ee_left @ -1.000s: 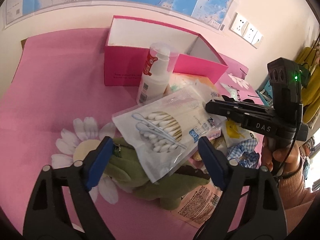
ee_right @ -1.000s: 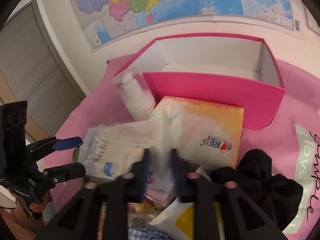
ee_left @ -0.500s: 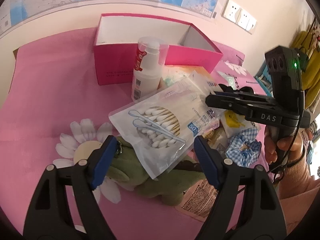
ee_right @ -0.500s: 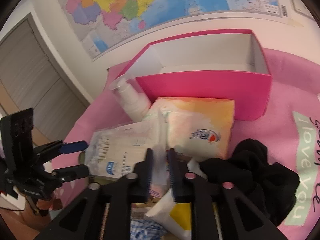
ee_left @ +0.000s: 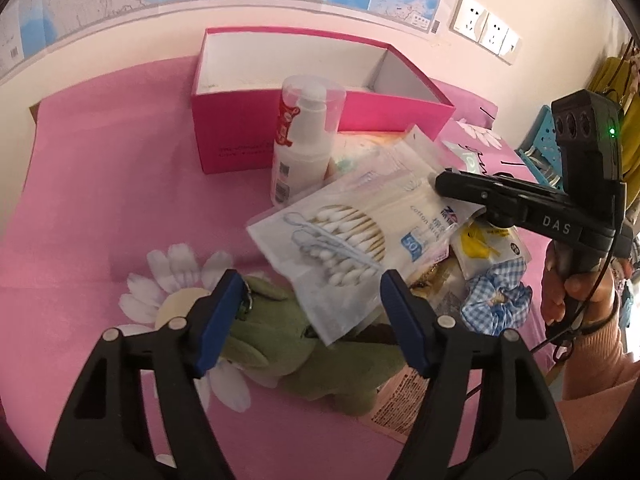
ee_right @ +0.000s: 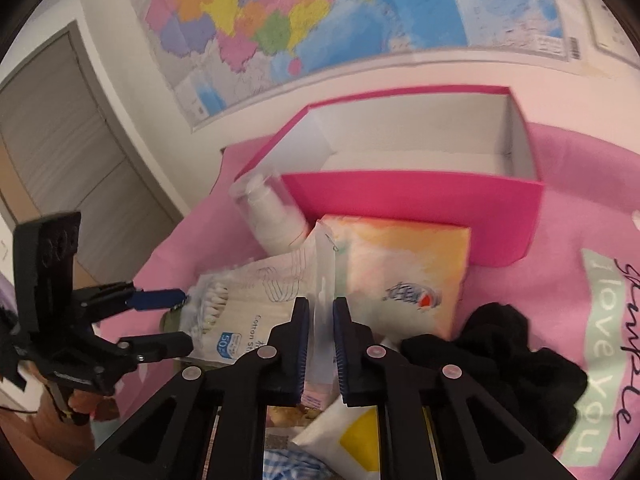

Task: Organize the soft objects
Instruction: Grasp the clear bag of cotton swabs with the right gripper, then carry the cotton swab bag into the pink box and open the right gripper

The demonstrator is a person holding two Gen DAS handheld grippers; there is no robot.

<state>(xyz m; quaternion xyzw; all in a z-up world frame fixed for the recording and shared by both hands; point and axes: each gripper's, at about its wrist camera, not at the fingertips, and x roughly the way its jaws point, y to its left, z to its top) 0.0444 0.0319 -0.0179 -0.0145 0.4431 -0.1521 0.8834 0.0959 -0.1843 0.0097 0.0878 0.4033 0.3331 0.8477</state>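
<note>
The right gripper is pinching the thin sealed edge of the flat white plastic bag of cotton swabs, its blue-padded jaws nearly closed with only the film between them; the bag is hanging tilted above the clutter, its lower corner lying over the green plush toy; the left gripper is hovering wide open and empty, its jaws straddling the plush and that corner. The bag is probably light and crinkly, its film slippery, so the flat seam looks the safest place to grip, whereas the bulging middle would likely slide; the plush should squash easily and take a grip anywhere on its body. Nearby, a white pump bottle with a clear cap is standing just in front of the open pink cardboard box, which appears empty; a pastel tissue pack, a black cloth scrunchie and a blue checked scrunchie are lying close together. Everything is resting on a pink cloth-covered table printed with a daisy; a coloured map is covering the wall behind.
</note>
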